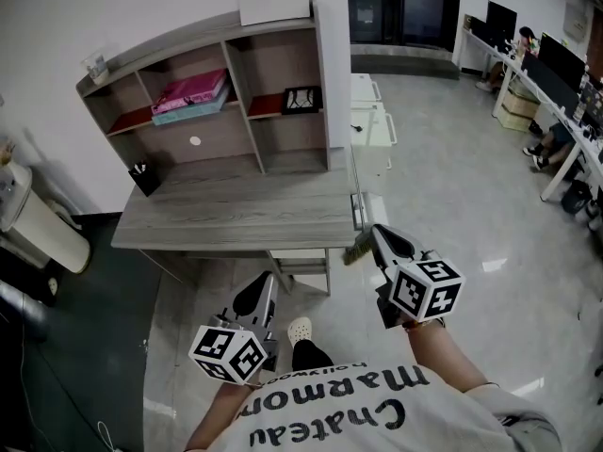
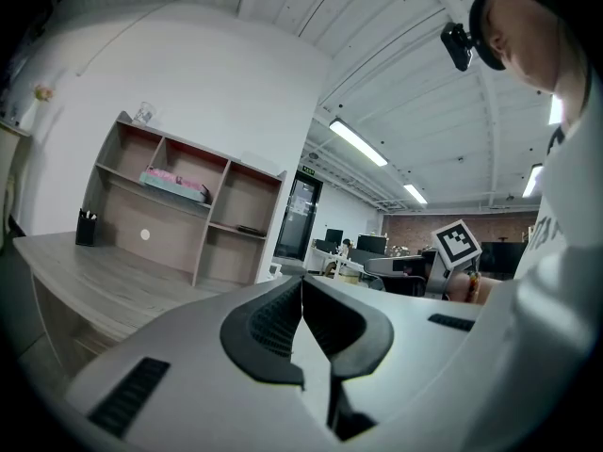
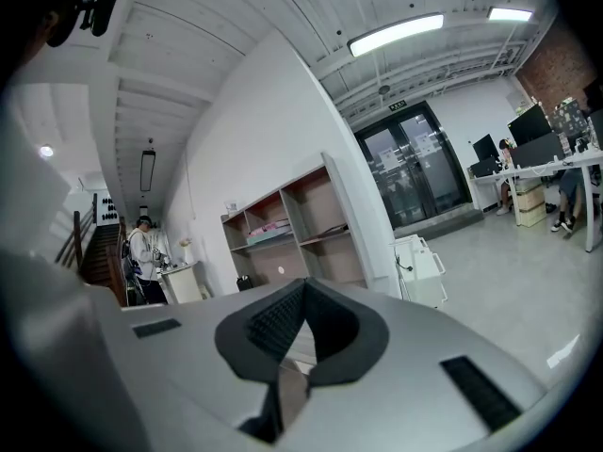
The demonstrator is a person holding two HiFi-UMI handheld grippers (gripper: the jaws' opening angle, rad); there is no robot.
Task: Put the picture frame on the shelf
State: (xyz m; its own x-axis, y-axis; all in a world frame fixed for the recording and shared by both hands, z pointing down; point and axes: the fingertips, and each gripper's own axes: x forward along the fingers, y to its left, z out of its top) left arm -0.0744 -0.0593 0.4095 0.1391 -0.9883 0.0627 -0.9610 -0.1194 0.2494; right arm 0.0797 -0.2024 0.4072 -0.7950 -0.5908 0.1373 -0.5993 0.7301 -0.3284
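Open-plan office with a grey worktop (image 1: 236, 215) under a shelf (image 1: 322, 83). The picture frame (image 1: 301, 100) rests in its right bay, well ahead of the fingers. Left gripper (image 1: 266, 285) and right gripper (image 1: 377, 234) are both closed and empty. Placement looks finished, so no grasp seems needed.

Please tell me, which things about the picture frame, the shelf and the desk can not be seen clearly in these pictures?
1. The picture frame, head view: too small to tell what image it holds.
2. The black holder, head view: its contents are too small to name.
3. The desk, right gripper view: its top is mostly hidden behind the right gripper.
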